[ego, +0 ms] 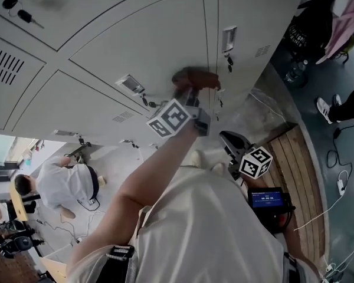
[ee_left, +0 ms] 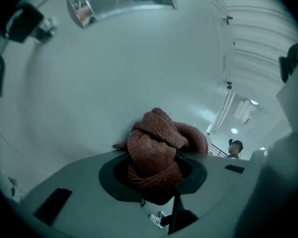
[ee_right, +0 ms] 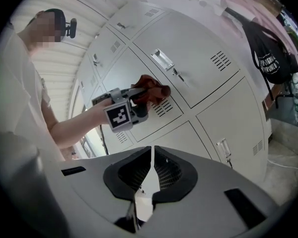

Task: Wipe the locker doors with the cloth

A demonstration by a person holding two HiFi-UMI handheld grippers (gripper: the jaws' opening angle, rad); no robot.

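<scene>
**Left claw.** The left claw (ee_left: 154,168) is clamped on the cloth (ee_left: 158,142), a bunched reddish-brown knit wad that fills the gap between the jaws and bulges past their tips. The front of the wad lies against the face of a locker door (ee_left: 114,78). In the head view the cloth (ego: 196,78) sits on the door (ego: 147,40) to the right of a recessed handle (ego: 130,83) with keys (ego: 146,102) hanging from it.

**Right claw.** The right claw (ee_right: 152,175) has its jaws together with nothing between them. It is held well apart from the lockers and faces them.

**Surface.** The locker doors are flat pale grey metal panels divided by narrow seams. Each has a recessed handle and a block of vent slots (ego: 6,66).

**Room.**
- A black bag (ego: 307,31) and a pink garment (ego: 349,13) hang beside the end of the locker bank.
- A slatted wooden bench (ego: 298,170) stands at the lockers' foot and carries a device with a lit screen (ego: 268,199).
- Cables (ego: 337,158) trail over the dark floor (ego: 348,217).
- A person (ego: 65,184) crouches on the light floor farther along the lockers.
</scene>
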